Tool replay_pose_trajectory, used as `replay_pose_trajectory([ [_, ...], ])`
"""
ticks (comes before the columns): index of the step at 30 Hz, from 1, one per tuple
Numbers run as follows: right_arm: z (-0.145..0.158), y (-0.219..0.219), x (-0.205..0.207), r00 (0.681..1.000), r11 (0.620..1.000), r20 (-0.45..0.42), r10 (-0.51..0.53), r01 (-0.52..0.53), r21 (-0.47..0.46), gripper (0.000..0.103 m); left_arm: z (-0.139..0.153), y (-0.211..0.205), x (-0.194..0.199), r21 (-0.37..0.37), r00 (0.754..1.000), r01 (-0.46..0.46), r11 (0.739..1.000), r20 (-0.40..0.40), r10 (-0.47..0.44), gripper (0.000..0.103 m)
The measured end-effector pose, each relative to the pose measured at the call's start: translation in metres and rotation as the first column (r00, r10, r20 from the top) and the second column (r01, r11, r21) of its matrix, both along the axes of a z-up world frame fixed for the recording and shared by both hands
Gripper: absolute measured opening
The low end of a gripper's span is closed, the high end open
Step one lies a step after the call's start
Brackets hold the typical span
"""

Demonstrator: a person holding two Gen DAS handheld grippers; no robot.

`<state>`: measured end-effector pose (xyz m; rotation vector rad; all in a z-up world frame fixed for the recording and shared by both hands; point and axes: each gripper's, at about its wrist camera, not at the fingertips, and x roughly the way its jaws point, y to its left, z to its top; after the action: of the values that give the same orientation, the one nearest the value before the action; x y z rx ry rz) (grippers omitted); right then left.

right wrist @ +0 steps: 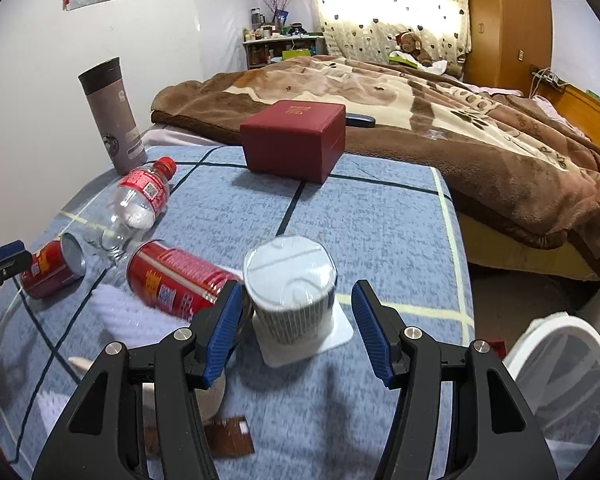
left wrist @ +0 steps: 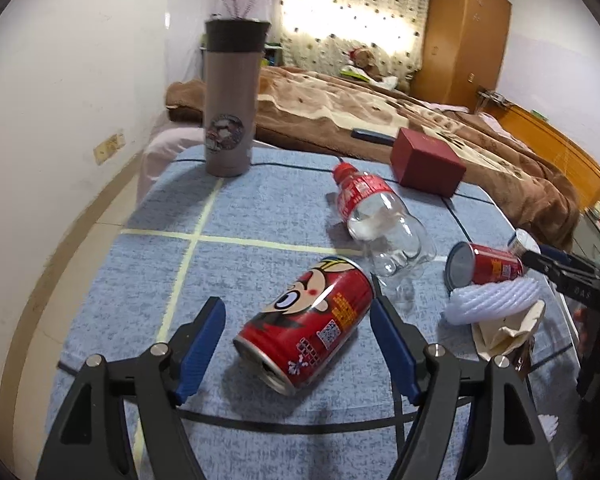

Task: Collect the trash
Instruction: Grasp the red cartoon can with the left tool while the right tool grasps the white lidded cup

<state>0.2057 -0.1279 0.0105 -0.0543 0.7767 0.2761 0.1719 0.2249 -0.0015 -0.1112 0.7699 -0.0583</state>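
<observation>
Lying between the gaping left tool [left wrist: 296, 332], a cartoon can [left wrist: 306, 326] stays ungripped. Right tool [right wrist: 296, 330], wide, straddles a white cup [right wrist: 290, 292]; a red can [right wrist: 172, 278] crowds its left.

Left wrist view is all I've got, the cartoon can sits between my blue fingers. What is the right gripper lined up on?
Observer: The right gripper stands open around an upright white cup with a clear lid; the pads are not touching it.
Operator: Anything close against that cup?
Observer: Yes, a red can lies on its side right beside the cup, with its end by the gripper's left finger.
Operator: Where would the trash go?
Observer: A white bin with a plastic liner stands off the right edge of the table, a likely place for it.
</observation>
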Motion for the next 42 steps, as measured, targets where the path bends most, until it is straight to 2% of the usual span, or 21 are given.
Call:
replay_pose_trajectory([
  [4, 0.000, 0.004, 0.004, 1.000, 1.000, 0.001, 0.016, -0.016, -0.009, 0.059, -0.010, -0.001, 0.009, 0.033, 0.999, 0.033, 0.999, -0.042, -0.032, 0.077],
  [11, -0.004, 0.007, 0.011, 1.000, 1.000, -0.021, 0.014, -0.014, -0.026, 0.059, -0.018, -0.015, 0.008, -0.045, 0.988, 0.120, 0.992, -0.090, -0.123, 0.078],
  [15, -0.005, 0.007, 0.012, 1.000, 1.000, -0.018, 0.007, -0.008, -0.029, 0.059, -0.019, -0.028, 0.004, -0.034, 0.982, 0.159, 0.987, -0.096, -0.162, 0.078],
  [23, -0.008, 0.008, 0.018, 1.000, 0.999, -0.021, -0.016, 0.015, -0.045, 0.059, -0.020, -0.022, 0.025, -0.026, 0.991, 0.084, 0.996, -0.098, -0.086, 0.077],
  [29, -0.012, 0.007, 0.022, 0.999, 0.999, -0.029, -0.033, 0.032, -0.043, 0.059, -0.025, -0.025, 0.032, -0.042, 0.993, 0.077, 0.996, -0.091, -0.081, 0.077],
  [36, -0.016, 0.004, 0.023, 0.998, 0.999, -0.049, -0.039, 0.038, -0.012, 0.058, -0.027, -0.027, 0.035, -0.031, 0.993, 0.061, 0.998, -0.099, -0.063, 0.055],
  [38, -0.017, 0.004, 0.022, 0.998, 0.999, -0.053, -0.037, 0.036, -0.007, 0.058, -0.027, -0.025, 0.036, -0.046, 0.993, 0.052, 0.998, -0.101, -0.056, 0.055],
  [40, -0.018, 0.004, 0.021, 0.998, 0.999, -0.050, -0.037, 0.036, -0.006, 0.051, -0.027, -0.025, 0.036, -0.047, 0.994, 0.044, 0.998, -0.102, -0.048, 0.055],
  [42, -0.017, 0.004, 0.019, 0.998, 0.999, -0.043, -0.045, 0.045, -0.008, 0.051, -0.027, -0.026, 0.036, -0.036, 0.994, 0.036, 0.999, -0.101, -0.040, 0.054],
])
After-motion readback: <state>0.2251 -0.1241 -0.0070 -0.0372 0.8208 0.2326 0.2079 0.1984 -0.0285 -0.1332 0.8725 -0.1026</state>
